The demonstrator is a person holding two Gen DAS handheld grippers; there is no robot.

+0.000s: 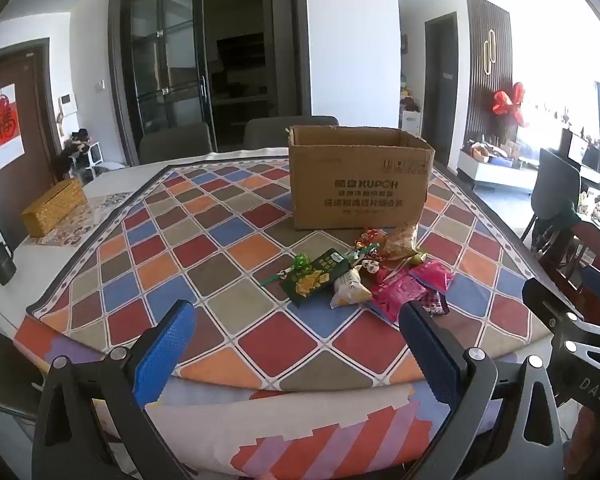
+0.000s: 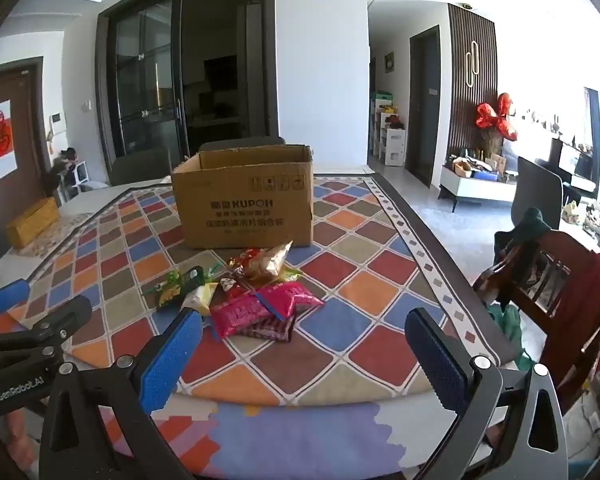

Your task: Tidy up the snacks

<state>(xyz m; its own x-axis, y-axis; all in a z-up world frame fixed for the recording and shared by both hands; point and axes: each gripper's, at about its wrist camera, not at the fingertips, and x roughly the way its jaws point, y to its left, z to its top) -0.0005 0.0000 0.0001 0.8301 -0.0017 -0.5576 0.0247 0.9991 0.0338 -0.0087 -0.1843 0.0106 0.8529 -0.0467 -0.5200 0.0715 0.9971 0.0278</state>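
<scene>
The left gripper (image 1: 296, 340) and right gripper (image 2: 304, 350) both hover over the near edge of the counter (image 2: 384, 280) with jaws wide apart and nothing between them. The snacks (image 2: 240, 292) lie in a loose pile on the checked cloth (image 1: 204, 248), just in front of the open box (image 1: 358, 178). Bare cloth spreads to the left of the pile and between it and the grippers. The box's inside is hidden from both views. Overlapping packets cover one another, and their labels are too small to read. A chair (image 2: 556, 280) stands near the counter's right edge.
</scene>
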